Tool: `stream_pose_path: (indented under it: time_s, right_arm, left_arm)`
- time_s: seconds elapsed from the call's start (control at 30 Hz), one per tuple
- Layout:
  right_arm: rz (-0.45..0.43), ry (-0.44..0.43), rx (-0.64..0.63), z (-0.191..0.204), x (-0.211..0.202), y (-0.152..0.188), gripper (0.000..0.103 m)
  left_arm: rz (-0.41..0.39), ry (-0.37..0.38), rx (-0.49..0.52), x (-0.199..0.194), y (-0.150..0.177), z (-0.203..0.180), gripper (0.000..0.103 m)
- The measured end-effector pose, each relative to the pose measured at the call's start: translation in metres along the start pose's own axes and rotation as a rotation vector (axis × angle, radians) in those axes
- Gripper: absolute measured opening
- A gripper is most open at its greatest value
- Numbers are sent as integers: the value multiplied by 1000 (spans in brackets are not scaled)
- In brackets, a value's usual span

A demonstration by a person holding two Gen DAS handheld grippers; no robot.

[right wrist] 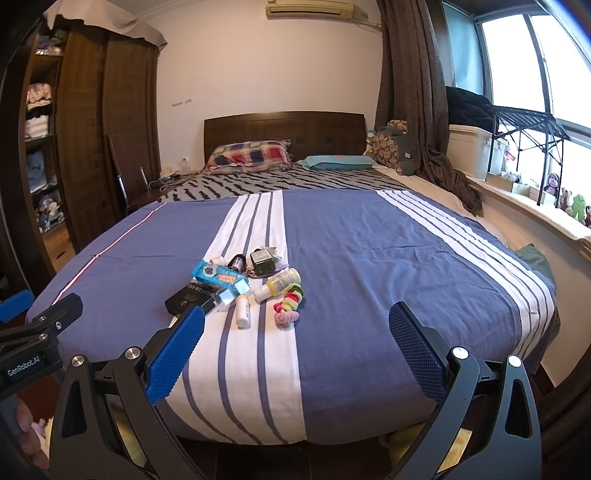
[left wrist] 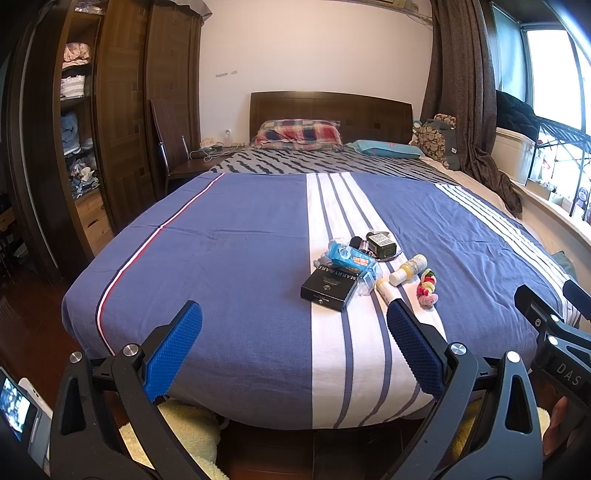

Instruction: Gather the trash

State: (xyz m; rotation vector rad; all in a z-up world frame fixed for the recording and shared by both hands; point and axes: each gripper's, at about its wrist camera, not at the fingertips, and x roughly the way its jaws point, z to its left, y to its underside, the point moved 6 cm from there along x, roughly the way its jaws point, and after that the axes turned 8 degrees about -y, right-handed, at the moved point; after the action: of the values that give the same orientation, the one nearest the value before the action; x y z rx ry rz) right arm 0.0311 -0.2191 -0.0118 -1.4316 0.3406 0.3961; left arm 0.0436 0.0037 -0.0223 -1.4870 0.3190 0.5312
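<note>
My left gripper [left wrist: 294,317] hangs with its blue textured pads spread wide, nothing between them, held off the foot of the bed. My right gripper [right wrist: 296,319] is spread just as wide and equally unloaded, also short of the mattress edge.

Ahead of both lies the blue bedspread with white stripes [left wrist: 236,258], and on its central white band sits the litter pile. From the left camera I see a flat black box with pale lettering [left wrist: 328,290] nearest me, a crumpled blue plastic wrapper [left wrist: 349,258] touching its far edge, a dark green boxy bottle [left wrist: 382,244] behind that, a small yellow bottle with a white cap [left wrist: 408,269] to the right, and a string of coloured hair ties [left wrist: 427,286] just beside it. My left gripper's right pad covers part of a small white tube [left wrist: 384,290].

The right camera shows that tube whole, while its own left pad overlaps the black box's near corner. It also shows a wall-mounted air conditioner [right wrist: 309,8] and plush toys on the windowsill [right wrist: 570,201], both missing from the left view. The left view alone shows a small lit screen [left wrist: 14,408] at its lower left corner.
</note>
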Motion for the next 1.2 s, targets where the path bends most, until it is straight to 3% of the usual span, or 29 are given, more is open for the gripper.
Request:
stream_pose_path:
  time_s: [1.2]
  right_arm:
    - [14, 4, 3, -4, 7, 6, 100]
  left_arm:
    - [12, -6, -1, 2, 1, 2, 95]
